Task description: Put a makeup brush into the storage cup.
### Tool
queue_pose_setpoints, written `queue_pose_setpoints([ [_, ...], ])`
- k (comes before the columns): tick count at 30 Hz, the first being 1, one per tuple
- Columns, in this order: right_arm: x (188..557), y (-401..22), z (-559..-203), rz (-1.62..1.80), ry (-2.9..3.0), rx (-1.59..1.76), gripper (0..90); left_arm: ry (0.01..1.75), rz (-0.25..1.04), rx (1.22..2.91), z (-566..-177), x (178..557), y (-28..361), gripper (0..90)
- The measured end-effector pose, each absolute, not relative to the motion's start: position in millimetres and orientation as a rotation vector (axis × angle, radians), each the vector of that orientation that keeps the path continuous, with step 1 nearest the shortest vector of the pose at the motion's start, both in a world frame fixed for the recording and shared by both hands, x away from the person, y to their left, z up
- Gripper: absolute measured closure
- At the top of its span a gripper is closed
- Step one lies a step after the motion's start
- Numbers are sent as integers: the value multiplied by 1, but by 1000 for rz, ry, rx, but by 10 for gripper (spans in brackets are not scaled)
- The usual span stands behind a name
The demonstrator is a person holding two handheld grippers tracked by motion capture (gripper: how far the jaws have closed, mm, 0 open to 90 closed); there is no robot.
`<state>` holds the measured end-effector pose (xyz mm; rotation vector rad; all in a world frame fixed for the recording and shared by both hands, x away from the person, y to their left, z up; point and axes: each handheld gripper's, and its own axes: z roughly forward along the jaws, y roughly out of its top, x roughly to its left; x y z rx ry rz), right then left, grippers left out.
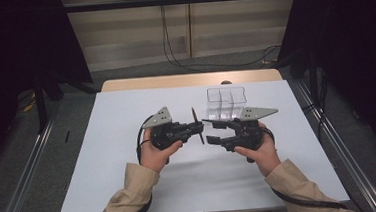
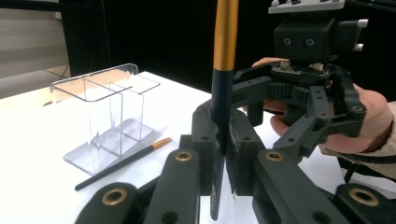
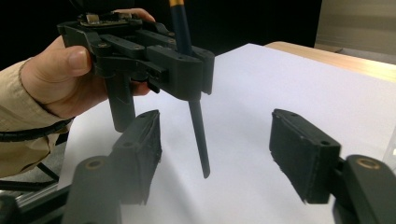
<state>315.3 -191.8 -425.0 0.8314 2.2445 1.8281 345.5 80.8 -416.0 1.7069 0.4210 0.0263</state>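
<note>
Left tongs (image 2: 219,140) clamp brush (image 2: 225,42); right tongs (image 3: 215,158) agape

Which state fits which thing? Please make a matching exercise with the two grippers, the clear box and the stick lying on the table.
1 left gripper
2 right gripper
3 clear box
4 lying stick

A open
B stands on the table
C shut on the upright stick
D flat beside the clear box

Pairs: 1-C, 2-A, 3-B, 4-D

Black brush (image 2: 221,98) with gold ferrule; upright; clamped above the table.
</note>
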Motion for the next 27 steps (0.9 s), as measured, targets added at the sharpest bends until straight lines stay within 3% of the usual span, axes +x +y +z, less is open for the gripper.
queue_pose_setpoints([
  [4, 316, -194, -425, 1833, 2232, 871, 169, 423, 30, 1714, -417, 346, 81, 832],
  [10, 316, -196, -422, 1828, 2224, 863, 114, 428, 43, 1728, -418, 346, 81, 832],
  [20, 318, -200, -416, 1854, 2175, 888, 97, 425, 50, 1752, -420, 345, 80, 832],
  [27, 321, -198, -408, 1883, 2159, 879, 136, 421, 44, 1757, -421, 345, 78, 832],
])
